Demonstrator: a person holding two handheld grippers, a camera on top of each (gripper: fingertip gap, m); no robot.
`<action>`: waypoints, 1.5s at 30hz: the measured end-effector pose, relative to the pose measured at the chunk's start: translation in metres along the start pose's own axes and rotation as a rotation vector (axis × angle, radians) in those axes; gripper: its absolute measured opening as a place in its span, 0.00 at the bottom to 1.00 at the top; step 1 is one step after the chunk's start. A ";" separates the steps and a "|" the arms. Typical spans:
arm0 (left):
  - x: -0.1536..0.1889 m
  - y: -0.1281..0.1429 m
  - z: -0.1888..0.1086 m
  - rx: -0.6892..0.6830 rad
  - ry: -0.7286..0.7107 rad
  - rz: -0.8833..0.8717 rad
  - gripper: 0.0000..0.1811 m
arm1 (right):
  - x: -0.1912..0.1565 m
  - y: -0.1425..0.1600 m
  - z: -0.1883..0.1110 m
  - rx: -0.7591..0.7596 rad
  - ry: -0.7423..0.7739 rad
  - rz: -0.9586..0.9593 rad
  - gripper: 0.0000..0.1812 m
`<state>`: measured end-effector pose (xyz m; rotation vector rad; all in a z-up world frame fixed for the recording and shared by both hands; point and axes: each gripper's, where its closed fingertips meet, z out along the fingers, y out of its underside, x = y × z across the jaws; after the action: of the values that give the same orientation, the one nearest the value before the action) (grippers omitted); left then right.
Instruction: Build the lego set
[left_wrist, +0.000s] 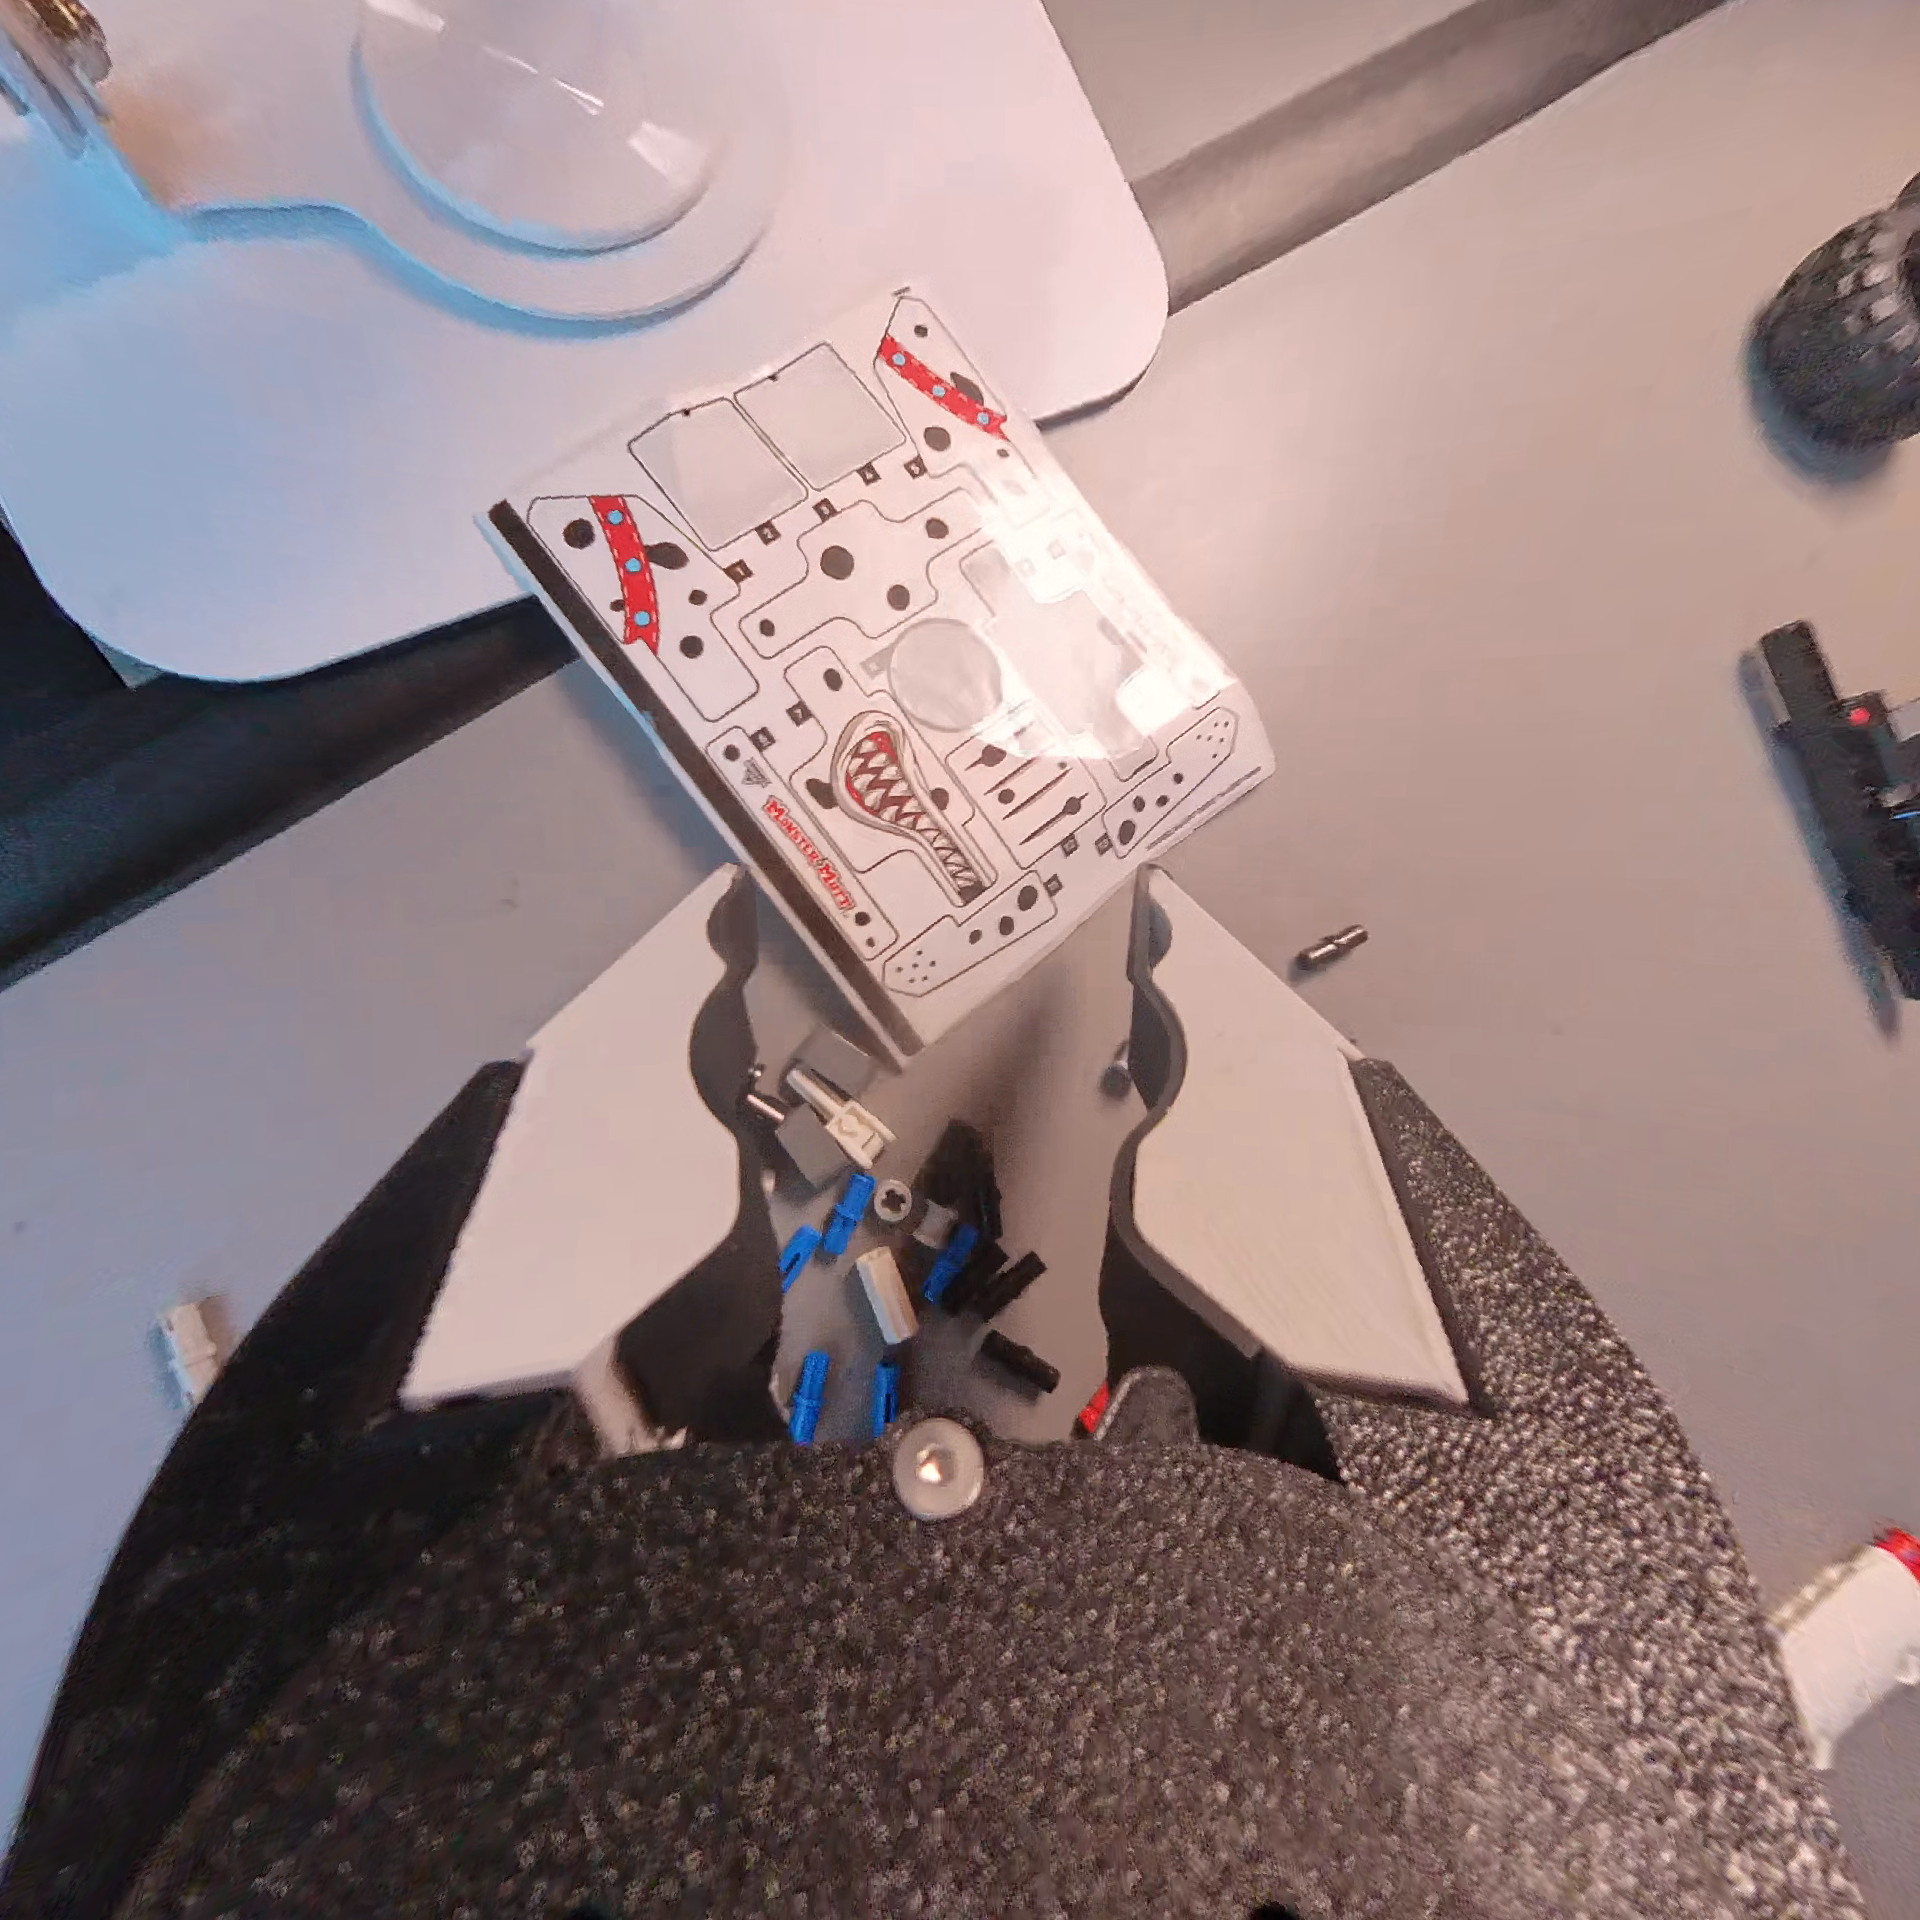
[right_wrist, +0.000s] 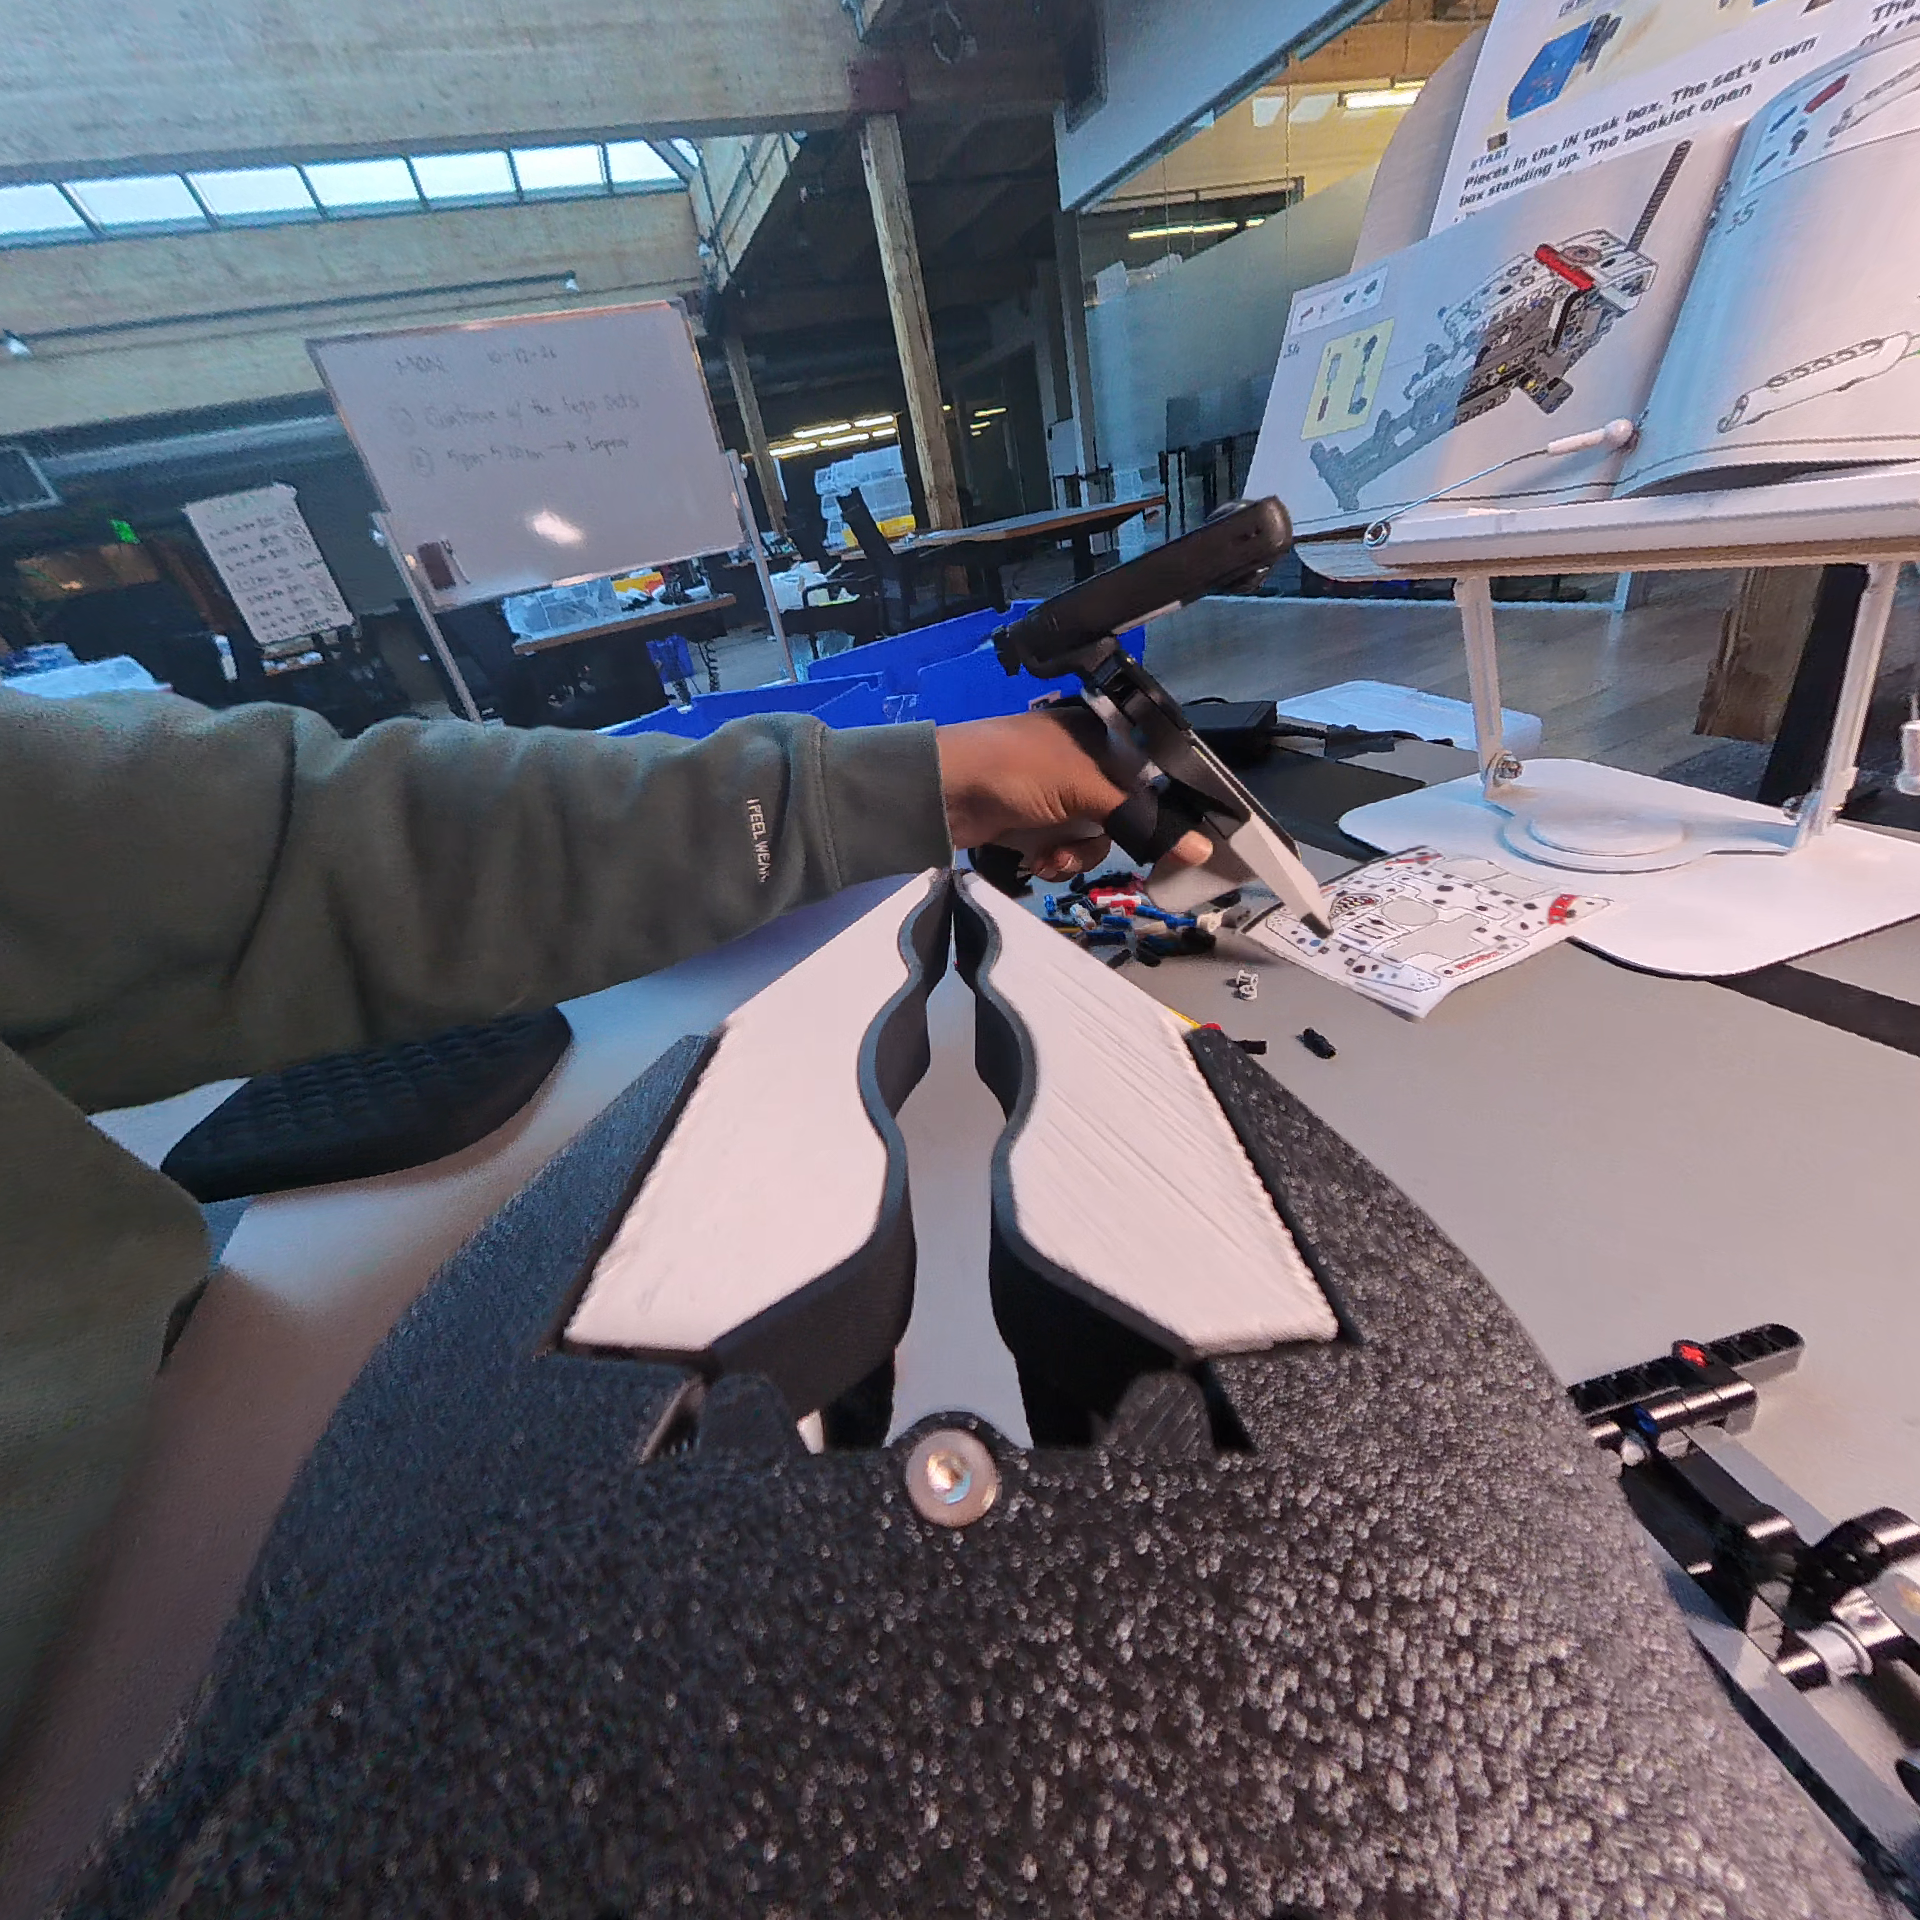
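A sticker sheet (left_wrist: 883, 665) with red, black and grey shapes lies on the grey table. One corner of it reaches between the fingers of my left gripper (left_wrist: 940, 883), which is open and holds nothing. A pile of small blue, black, grey and white Lego pieces (left_wrist: 904, 1247) lies on the table between those fingers, nearer the camera. In the right wrist view my right gripper (right_wrist: 954, 883) is shut and empty, held above the table. Beyond it the left gripper (right_wrist: 1320, 920) points down at the sheet (right_wrist: 1455, 925), with the pile (right_wrist: 1122, 920) beside it.
A white book stand (right_wrist: 1662, 873) holds the open instruction booklet (right_wrist: 1558, 343) at the back right. A black Lego assembly (right_wrist: 1714, 1455) lies at the right; it also shows in the left wrist view (left_wrist: 1849, 810), beyond a tyre (left_wrist: 1849, 332). A loose black pin (left_wrist: 1330, 945) lies nearby.
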<state>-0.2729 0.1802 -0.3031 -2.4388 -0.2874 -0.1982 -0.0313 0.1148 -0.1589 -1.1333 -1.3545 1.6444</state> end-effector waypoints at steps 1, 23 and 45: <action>-0.003 0.001 0.004 -0.027 -0.027 0.028 0.37 | 0.000 0.001 0.000 -0.004 0.000 -0.002 0.00; 0.103 -0.059 -0.085 0.447 0.236 0.049 0.23 | 0.013 -0.005 -0.005 0.033 0.150 -0.178 0.00; 0.219 0.066 -0.146 0.478 1.069 -0.511 0.13 | -0.032 0.034 0.033 -0.150 0.447 -1.466 0.00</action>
<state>-0.0550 0.0714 -0.1835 -1.4705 -0.3900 -1.3992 -0.0501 0.0674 -0.1839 -0.2624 -1.3934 0.2114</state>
